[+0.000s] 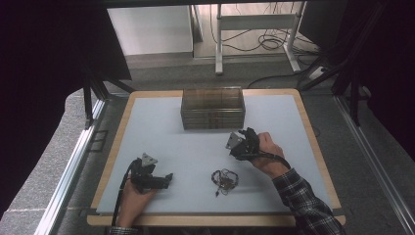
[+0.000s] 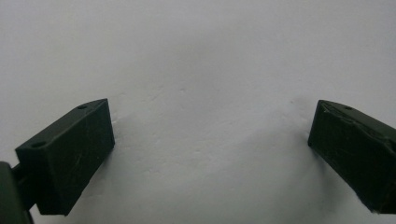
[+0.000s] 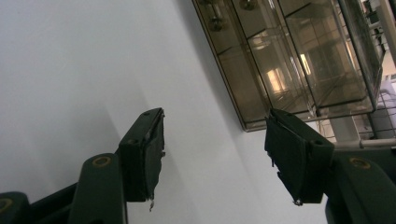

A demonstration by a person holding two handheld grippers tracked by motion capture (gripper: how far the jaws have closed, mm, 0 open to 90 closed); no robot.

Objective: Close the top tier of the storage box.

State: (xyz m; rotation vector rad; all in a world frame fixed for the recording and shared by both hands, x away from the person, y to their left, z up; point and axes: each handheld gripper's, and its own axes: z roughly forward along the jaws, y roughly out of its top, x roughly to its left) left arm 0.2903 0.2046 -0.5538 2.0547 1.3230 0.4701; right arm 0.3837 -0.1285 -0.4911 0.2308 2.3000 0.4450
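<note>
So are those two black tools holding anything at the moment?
No. The left tool and right tool are both open over bare table; the tangled necklace lies untouched.

The drawer box [image 3: 299,60] stands on the desk [image 1: 161,132] ahead of the right gripper's [image 3: 215,144] jaws. The tangled necklace [image 1: 223,180] lies between both grippers, right of the left gripper's [image 2: 210,140] jaws.

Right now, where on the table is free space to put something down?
Free: the left part between the clear drawer box and the left gripper. Crowded: near the tangled necklace and the right gripper.
</note>
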